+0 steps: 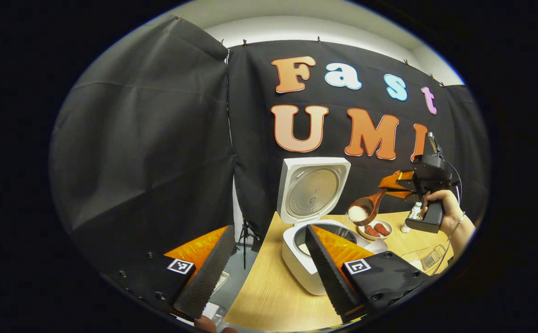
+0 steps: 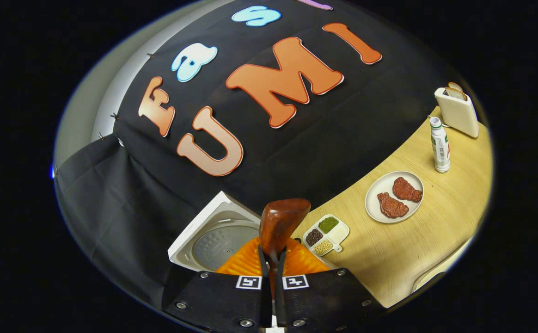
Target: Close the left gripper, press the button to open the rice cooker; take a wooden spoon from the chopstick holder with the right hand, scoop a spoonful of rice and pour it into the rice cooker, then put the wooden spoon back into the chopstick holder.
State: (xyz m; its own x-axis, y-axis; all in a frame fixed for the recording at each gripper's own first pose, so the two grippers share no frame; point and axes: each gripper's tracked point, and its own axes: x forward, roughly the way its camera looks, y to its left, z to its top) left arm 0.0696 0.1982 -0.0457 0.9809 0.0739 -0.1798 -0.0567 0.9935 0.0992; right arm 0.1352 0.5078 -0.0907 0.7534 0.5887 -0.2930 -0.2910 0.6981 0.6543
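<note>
Left gripper view: the left tongs (image 1: 262, 268) stand spread wide with nothing between them, low over the near edge of the wooden counter (image 1: 273, 296). Beyond them sits the white rice cooker (image 1: 303, 266), its lid (image 1: 313, 189) raised upright to show the round metal inner plate, and its pot open to the air. To the right, a hand (image 1: 444, 208) holds the right tongs (image 1: 389, 182) above the counter; they pinch the handle of the wooden spoon (image 1: 366, 208), whose bowl carries a heap of white rice (image 1: 357, 213) and hangs in the air just to the right of the open cooker, above a white plate (image 1: 376, 230) with two reddish-brown pieces of meat. A small bottle (image 1: 411, 217) stands beside the hand, and a wire rack (image 1: 433, 258) lies at the counter's right edge. Right gripper view: the right tongs (image 2: 271, 263) are pressed together on the spoon's handle, and the spoon (image 2: 280, 222) rises between the two fingers with its bowl turned away from the camera. Behind it lies the open lid (image 2: 213, 240) of the cooker. On the counter (image 2: 435, 240) to the right lie a small divided tray (image 2: 327, 234) of beans and grains, the plate (image 2: 380, 189) with the meat, the bottle (image 2: 440, 145) upright, and a white toaster (image 2: 457, 111) at the far end.
</note>
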